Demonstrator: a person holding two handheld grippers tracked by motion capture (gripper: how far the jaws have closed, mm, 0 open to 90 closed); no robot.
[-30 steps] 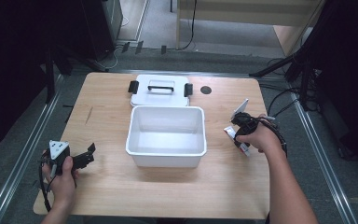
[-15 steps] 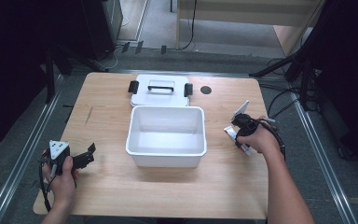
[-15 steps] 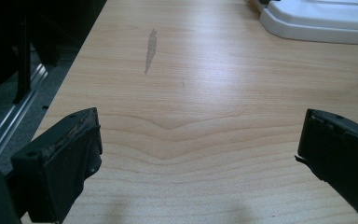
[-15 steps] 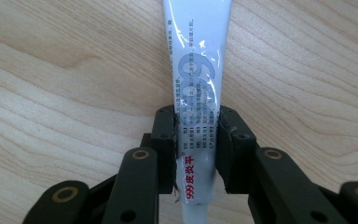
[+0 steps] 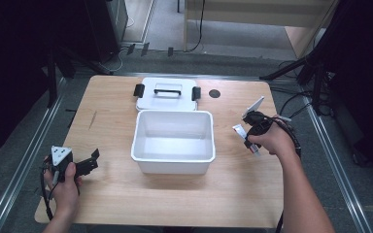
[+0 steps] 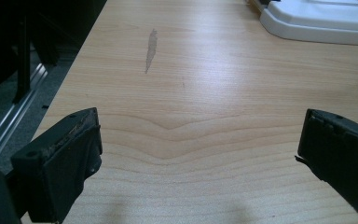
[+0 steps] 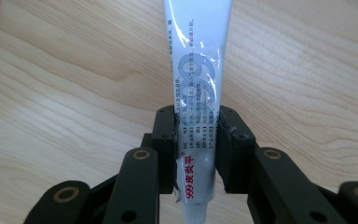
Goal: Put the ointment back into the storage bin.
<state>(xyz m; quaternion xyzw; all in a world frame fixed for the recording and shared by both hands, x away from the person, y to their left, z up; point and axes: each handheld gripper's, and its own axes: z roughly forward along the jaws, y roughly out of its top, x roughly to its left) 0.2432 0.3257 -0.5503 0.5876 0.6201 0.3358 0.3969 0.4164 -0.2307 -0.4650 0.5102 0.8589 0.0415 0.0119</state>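
- Change since a second ago: right gripper point(image 5: 246, 132) shifted slightly, from right-centre of the high view toward the bin; hand drawn a little lower and inward. Left gripper point(image 5: 88, 164) unmoved at lower left.
- Bearing on task: none stated; judged a carry of the tube toward the open bin, drop not yet made.
- Tube point(image 7: 198, 88): white, glossy, flattened body, grey "999" mark, red characters near the capped end, fine print along its length. Held lengthwise between the jaws, cap end toward the camera, crimped end pointing away over bare wood. Located right of centre in the high view, near the bin's right wall, apart from it.
- Right gripper state: jaws closed against both sides of the tube, pads point(image 7: 165, 140) pressing its lower third.
- Left gripper state: jaws spread wide, nothing between them, bare tabletop point(image 6: 186, 93) ahead.
- Bin point(image 5: 173, 155): white, rectangular, open, empty, centre of the high view.
- Lid point(image 5: 167, 99): white, black side clips, handle on top, lying flat just beyond the bin, upper centre.
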